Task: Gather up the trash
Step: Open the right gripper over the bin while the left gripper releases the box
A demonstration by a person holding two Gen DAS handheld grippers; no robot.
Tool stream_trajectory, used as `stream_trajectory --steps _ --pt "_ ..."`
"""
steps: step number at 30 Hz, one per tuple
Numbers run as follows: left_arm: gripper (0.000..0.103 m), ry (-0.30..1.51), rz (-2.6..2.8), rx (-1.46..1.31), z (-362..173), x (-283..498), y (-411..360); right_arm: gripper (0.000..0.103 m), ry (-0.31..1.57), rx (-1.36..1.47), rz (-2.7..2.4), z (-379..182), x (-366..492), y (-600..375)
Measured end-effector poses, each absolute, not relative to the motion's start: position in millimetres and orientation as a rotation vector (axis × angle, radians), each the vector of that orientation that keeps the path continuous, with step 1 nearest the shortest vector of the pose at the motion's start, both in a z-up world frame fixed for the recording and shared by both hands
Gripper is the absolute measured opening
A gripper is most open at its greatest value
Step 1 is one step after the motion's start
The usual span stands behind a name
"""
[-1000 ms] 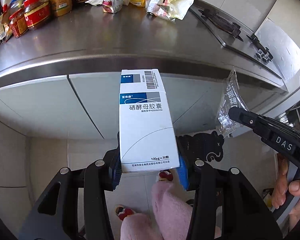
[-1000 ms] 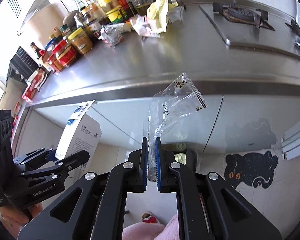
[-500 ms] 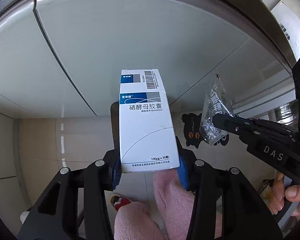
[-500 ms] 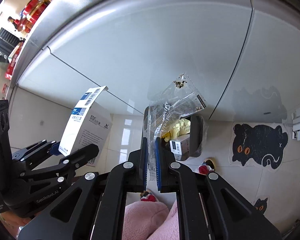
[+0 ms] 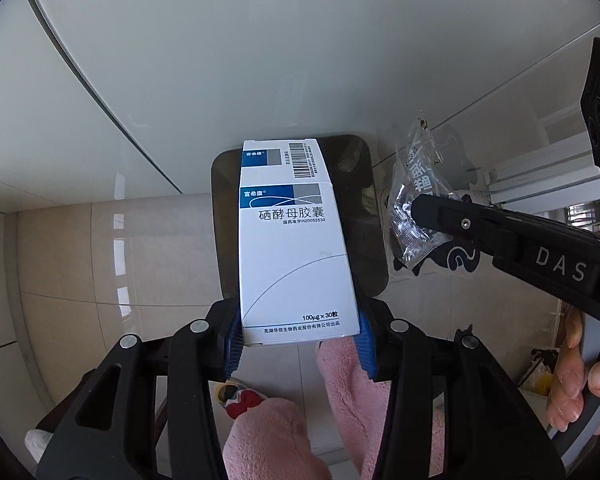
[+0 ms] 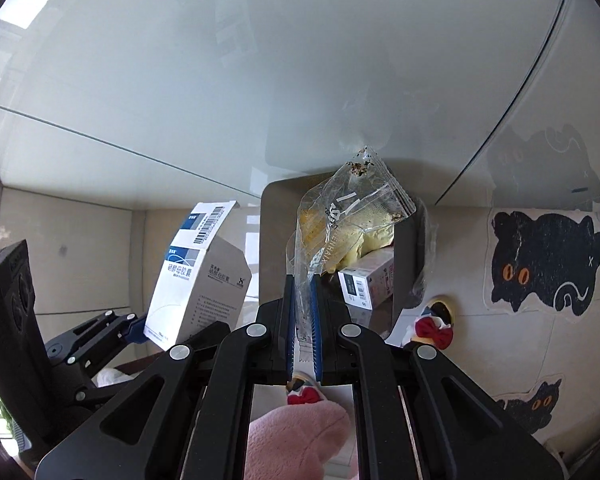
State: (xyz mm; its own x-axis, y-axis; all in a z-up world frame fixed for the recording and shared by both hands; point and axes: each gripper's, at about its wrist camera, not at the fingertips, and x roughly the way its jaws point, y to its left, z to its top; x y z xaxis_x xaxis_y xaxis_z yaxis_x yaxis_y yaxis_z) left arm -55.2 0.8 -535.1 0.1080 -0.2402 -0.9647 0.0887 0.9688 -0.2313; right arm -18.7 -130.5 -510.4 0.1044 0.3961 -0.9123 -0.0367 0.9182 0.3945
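The left gripper [image 5: 298, 344] is clamping a white medicine box [image 5: 294, 248] partway open, holding it upright over the bin [image 5: 374, 240] on the floor. The right gripper [image 6: 303, 320] is pinching a clear plastic bag [image 6: 348, 208] between nearly closed jaws, just beside the box and above the same bin [image 6: 274, 240], which is holding yellow wrapping [image 6: 370, 236] and a small carton [image 6: 366, 280].

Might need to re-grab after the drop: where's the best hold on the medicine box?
Grip the medicine box across its narrow faces near the bottom end, coming from below, as the left gripper does now. It is long and flat with an open top flap, so the closed bottom end looks stiffer. The trash bin lies beyond it.
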Motion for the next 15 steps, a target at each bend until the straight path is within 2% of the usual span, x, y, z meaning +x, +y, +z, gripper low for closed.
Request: stream_trajectory --steps 11,13,15 --pt "0.042 1.483 -0.233 -0.146 -584 -45 10 0.013 1.499 0.372 0.283 -557 4 -129" --pt "0.044 1.482 -0.233 -0.157 -583 -44 14 0.021 1.514 0.396 0.277 -560 5 -131" --pt "0.044 1.483 -0.234 -0.155 -582 -43 14 0.033 1.517 0.406 0.263 -561 8 -131"
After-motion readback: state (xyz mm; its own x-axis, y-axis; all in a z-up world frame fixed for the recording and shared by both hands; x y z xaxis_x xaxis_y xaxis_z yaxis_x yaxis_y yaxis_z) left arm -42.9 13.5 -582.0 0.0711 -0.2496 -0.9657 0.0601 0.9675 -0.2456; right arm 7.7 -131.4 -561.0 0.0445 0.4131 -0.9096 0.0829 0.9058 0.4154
